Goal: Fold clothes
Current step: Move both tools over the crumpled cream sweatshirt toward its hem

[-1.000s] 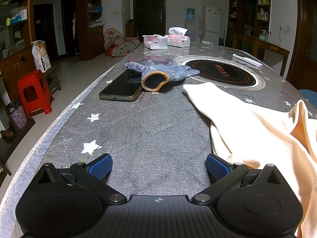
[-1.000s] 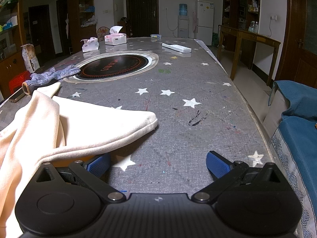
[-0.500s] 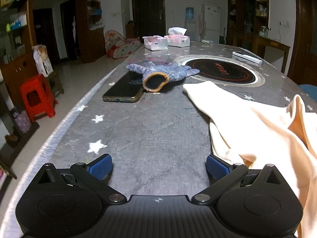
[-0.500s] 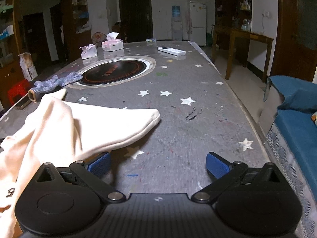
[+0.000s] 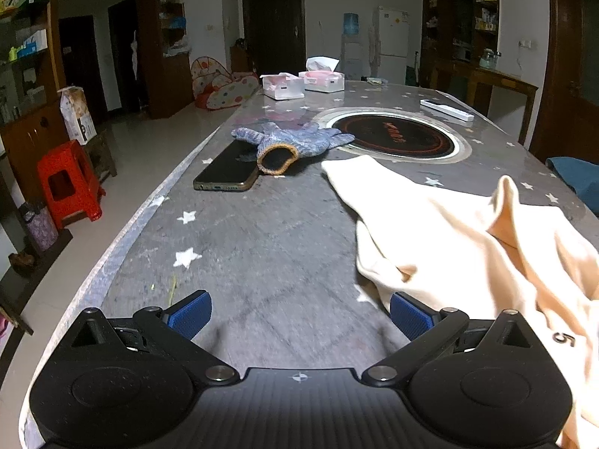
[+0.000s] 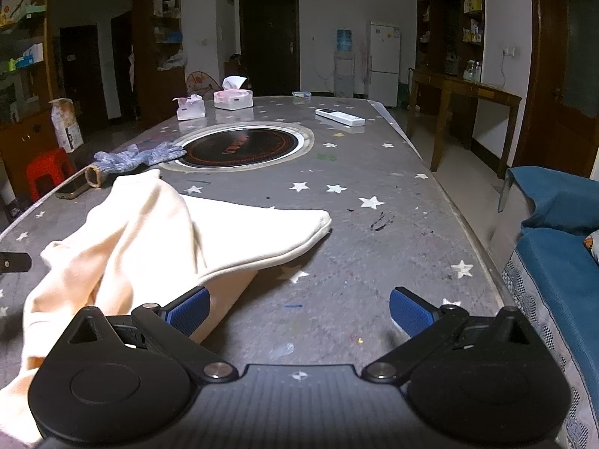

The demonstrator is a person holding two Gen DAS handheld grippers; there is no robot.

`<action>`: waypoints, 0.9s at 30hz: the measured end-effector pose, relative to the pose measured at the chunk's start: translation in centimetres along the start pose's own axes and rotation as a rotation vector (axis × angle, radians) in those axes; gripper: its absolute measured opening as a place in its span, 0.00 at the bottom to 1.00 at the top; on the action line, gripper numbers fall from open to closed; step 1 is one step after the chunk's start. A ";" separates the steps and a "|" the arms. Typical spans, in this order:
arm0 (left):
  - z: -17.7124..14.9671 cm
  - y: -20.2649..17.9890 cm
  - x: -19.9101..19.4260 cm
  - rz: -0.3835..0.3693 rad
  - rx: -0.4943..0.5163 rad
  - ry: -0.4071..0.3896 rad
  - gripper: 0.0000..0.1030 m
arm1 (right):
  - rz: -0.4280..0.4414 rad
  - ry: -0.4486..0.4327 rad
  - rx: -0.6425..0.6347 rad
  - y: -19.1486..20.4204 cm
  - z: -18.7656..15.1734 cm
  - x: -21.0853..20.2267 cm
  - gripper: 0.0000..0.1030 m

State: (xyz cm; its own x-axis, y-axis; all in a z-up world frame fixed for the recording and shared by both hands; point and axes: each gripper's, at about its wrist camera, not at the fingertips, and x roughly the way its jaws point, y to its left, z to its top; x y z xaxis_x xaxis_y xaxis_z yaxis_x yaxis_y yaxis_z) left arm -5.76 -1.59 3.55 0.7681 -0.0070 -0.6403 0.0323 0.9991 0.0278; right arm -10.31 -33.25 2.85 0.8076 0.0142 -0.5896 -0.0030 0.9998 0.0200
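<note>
A cream garment (image 5: 468, 235) lies crumpled on the grey star-patterned table (image 5: 262, 247), on the right of the left wrist view. In the right wrist view it (image 6: 149, 239) lies on the left, with one sleeve stretched toward the middle. My left gripper (image 5: 299, 316) is open and empty over bare table, its right pad just beside the garment's edge. My right gripper (image 6: 299, 314) is open and empty, its left pad against the garment's near edge.
A phone (image 5: 228, 166) and a blue knit glove (image 5: 295, 140) lie near the table's left edge. A round black cooktop (image 5: 393, 136) sits mid-table, with tissue boxes (image 5: 303, 82) and a white remote (image 6: 338, 116) beyond. A blue sofa (image 6: 558, 239) stands right of the table.
Both grippers have drawn back toward the near end of the table and risen slightly. The garment's near part is more bunched. Both grippers stay open.
</note>
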 end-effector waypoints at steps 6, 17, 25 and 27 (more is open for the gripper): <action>-0.2 -0.5 -1.2 -0.009 -0.023 0.007 1.00 | 0.021 -0.015 0.010 0.4 -0.3 -1.5 1.00; -0.8 -1.7 -2.9 -0.021 -0.026 0.023 1.00 | 0.046 -0.046 -0.010 1.5 -0.8 -3.9 1.00; -0.8 -2.6 -3.7 -0.039 -0.014 0.032 1.00 | 0.064 -0.055 -0.019 2.1 -1.0 -5.0 1.00; -0.8 -2.9 -3.8 -0.042 -0.009 0.034 1.00 | 0.071 -0.056 -0.022 2.3 -1.0 -5.1 1.00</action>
State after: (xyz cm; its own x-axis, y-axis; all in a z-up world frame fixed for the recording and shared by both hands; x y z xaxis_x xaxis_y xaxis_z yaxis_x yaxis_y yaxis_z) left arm -9.27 -4.43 5.29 0.7440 -0.0477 -0.6665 0.0585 0.9983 -0.0062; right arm -15.03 -31.02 5.15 0.8366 0.0852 -0.5411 -0.0743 0.9964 0.0420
